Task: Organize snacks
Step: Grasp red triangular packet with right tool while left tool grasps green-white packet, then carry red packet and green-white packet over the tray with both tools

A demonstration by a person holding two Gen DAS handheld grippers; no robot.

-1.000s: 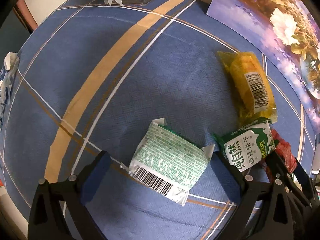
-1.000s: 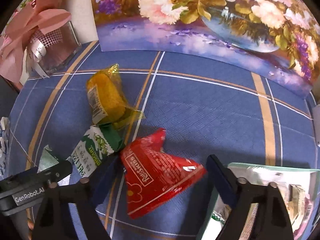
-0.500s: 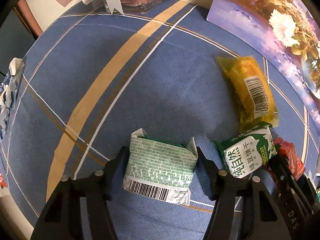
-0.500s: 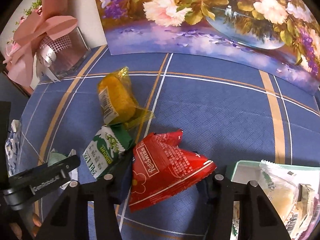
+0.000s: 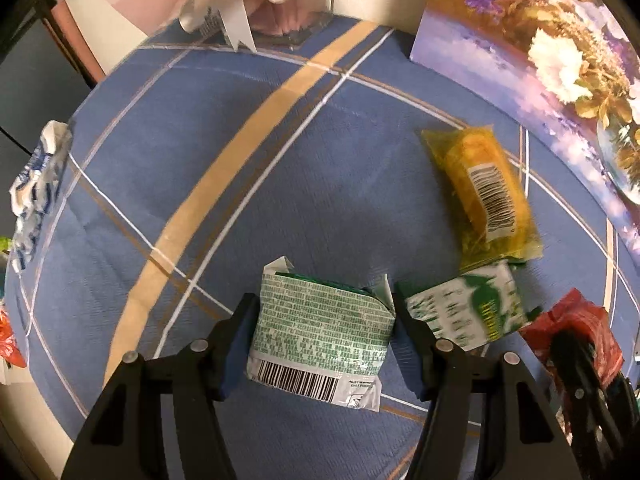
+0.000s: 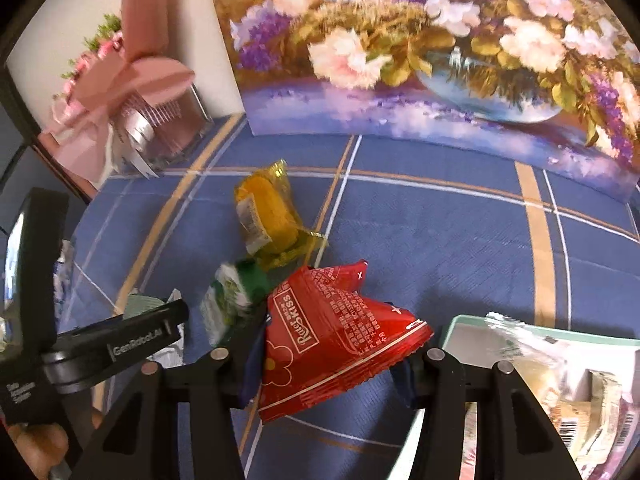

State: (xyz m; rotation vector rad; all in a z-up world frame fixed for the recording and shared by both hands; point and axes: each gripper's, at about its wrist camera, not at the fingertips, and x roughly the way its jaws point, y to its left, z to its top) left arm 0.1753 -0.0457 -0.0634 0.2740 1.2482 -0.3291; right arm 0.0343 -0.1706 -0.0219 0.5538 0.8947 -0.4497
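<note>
Your left gripper (image 5: pixel 322 344) is clamped on the green-print snack pack (image 5: pixel 320 340), and your right gripper (image 6: pixel 330 360) is clamped on the red snack bag (image 6: pixel 336 344), both over the blue checked bench (image 5: pixel 280 200). Just beside them lie a green biscuit pack (image 5: pixel 464 312) and a yellow snack (image 5: pixel 484 188); a tray (image 6: pixel 464 332) of snacks sits by your right gripper.

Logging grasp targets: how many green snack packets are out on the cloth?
2. One green-print packet sits between the left hand-held gripper fingers; a green biscuit packet lies just right of it, below the yellow snack. The tray's contents aren't clear.
</note>
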